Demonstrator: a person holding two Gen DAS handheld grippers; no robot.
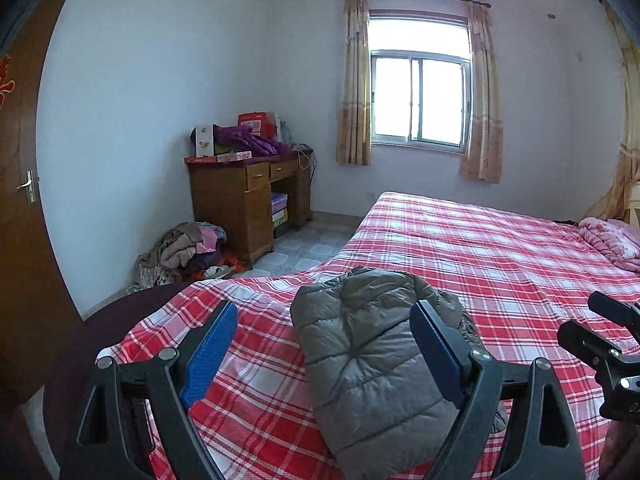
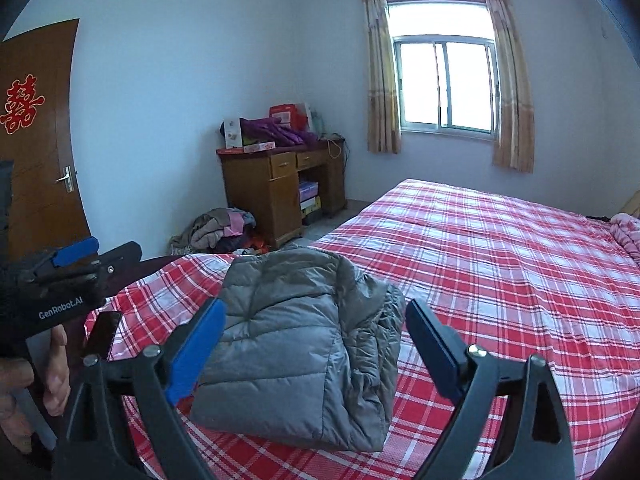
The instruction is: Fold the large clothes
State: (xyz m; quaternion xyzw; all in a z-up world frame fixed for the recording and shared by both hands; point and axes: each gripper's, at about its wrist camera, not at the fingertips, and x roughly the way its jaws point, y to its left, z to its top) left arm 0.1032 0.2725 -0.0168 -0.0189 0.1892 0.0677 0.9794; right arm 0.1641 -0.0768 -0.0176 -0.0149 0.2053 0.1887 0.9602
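Observation:
A grey quilted puffer jacket (image 1: 376,360) lies folded into a compact bundle near the front corner of the bed (image 1: 480,248), which has a red plaid sheet. My left gripper (image 1: 324,344) hovers above the jacket, open, its blue pads spread wide with nothing pinched. In the right wrist view the same jacket (image 2: 304,340) sits on the bed (image 2: 500,248) below my right gripper (image 2: 316,344), also open and apart from the cloth. Each gripper shows in the other's view: the right gripper (image 1: 588,318) at the right edge, the left gripper (image 2: 104,254) at the left, held by a hand (image 2: 56,364).
A wooden desk (image 1: 248,196) piled with boxes and a purple garment stands against the far wall. A heap of clothes (image 1: 188,248) lies on the floor beside it. A brown door (image 1: 20,200) is at the left, and a pink quilt (image 1: 612,240) lies at the bed's far right.

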